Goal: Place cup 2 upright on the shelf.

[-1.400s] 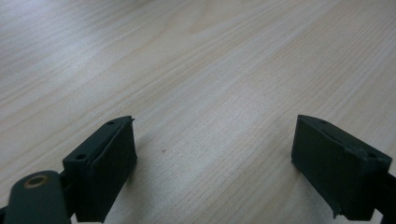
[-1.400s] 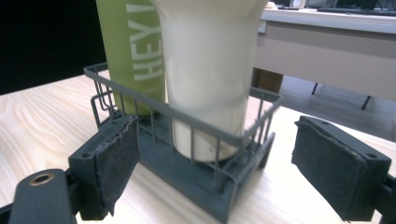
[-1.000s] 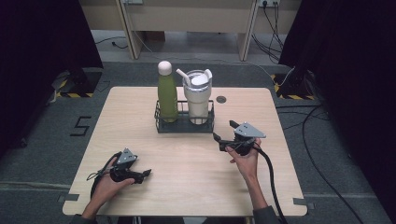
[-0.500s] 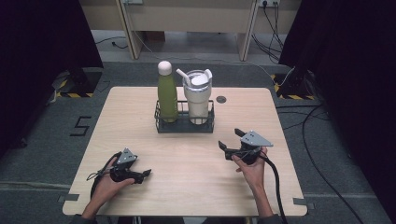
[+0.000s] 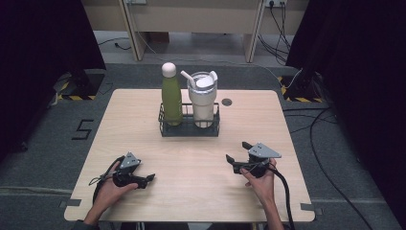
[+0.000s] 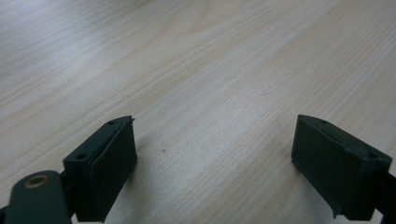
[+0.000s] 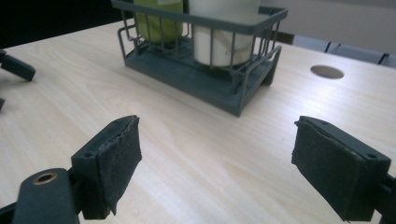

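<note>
Rack (image 5: 190,130), back centre of table (image 5: 143,115), holds green bottle (image 5: 171,96) left and white tumbler (image 5: 202,98) right. Our left gripper (image 5: 149,178) and right gripper (image 5: 238,157): jaws spread, empty, near front edge.

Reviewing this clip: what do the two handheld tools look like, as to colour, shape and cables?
Both are black. The left tool and the right tool each carry a grey three-cornered plate on top and trail a black cable. Their two jaws are blocky and dark, faced with flat pads, and a brass-coloured eyelet sits at the base of one jaw.
</note>
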